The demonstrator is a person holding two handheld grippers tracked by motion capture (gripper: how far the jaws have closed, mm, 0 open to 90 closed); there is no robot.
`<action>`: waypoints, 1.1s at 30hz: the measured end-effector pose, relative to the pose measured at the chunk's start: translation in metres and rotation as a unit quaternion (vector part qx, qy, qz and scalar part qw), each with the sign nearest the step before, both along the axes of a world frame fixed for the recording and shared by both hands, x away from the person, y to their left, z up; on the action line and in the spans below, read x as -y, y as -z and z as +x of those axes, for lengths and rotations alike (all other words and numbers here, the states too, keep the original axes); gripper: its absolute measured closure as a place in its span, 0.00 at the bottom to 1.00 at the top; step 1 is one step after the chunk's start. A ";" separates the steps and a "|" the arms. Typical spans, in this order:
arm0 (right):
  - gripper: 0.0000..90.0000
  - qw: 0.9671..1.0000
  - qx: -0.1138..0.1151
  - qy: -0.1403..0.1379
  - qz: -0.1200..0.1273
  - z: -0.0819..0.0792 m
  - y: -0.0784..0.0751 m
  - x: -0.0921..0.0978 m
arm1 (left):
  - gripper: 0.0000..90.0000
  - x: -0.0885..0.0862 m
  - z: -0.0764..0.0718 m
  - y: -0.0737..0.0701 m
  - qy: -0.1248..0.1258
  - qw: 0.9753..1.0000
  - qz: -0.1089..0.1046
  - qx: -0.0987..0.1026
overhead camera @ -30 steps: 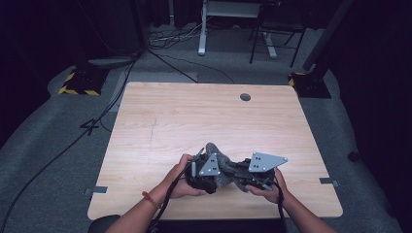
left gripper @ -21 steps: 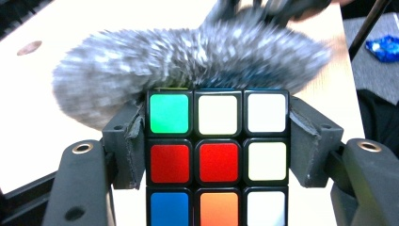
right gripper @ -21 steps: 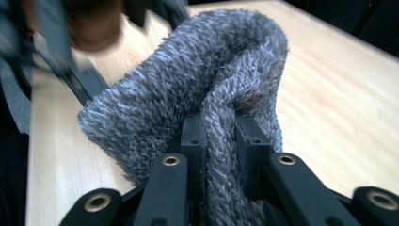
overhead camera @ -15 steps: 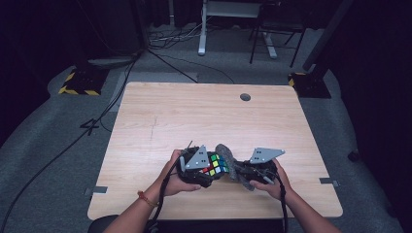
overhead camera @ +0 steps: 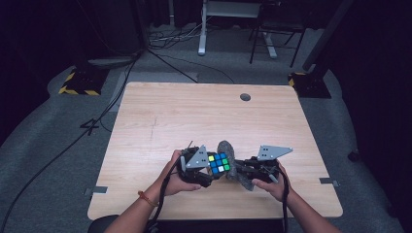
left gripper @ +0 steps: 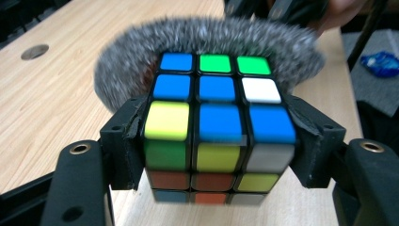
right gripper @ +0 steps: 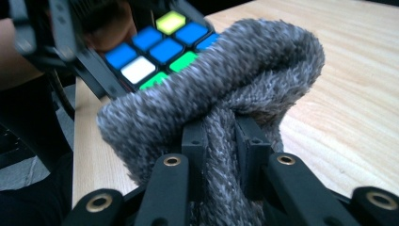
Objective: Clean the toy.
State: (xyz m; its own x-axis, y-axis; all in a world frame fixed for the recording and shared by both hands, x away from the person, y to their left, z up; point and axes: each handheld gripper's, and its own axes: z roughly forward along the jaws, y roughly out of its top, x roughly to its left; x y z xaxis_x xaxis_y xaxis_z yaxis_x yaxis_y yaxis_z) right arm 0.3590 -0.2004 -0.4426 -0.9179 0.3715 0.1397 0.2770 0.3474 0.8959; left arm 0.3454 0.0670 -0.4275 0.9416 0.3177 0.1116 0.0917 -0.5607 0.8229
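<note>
A scrambled puzzle cube is held just above the table near its front edge, mostly blue on top. My left gripper is shut on the cube, its jaws pressing the cube's two sides. A grey fuzzy cloth is bunched up and touches the cube's far side. My right gripper is shut on a fold of that cloth, pinched tight between its jaws. The two grippers face each other, almost touching.
The wooden table has a round cable hole at the back right. A blue wrapper lies on the floor off the table. Chair and desk legs and cables stand beyond the far edge.
The cube has come into sight with its coloured top face turned up; a second ago the cloth and grippers hid it. The cloth has shifted to the cube's right side, and both hands have drifted slightly.
</note>
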 end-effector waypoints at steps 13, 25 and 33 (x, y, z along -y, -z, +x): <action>0.85 0.999 0.033 -0.005 0.009 -0.006 -0.010 -0.005 | 0.37 0.013 -0.002 0.009 0.011 0.999 0.051 0.003; 0.85 0.992 0.061 0.034 -0.101 -0.003 0.005 -0.011 | 0.37 0.006 -0.005 -0.003 0.010 0.999 0.028 0.012; 0.85 0.993 0.062 0.014 -0.101 -0.009 0.010 -0.015 | 0.37 -0.010 0.003 -0.006 -0.006 1.000 0.010 0.004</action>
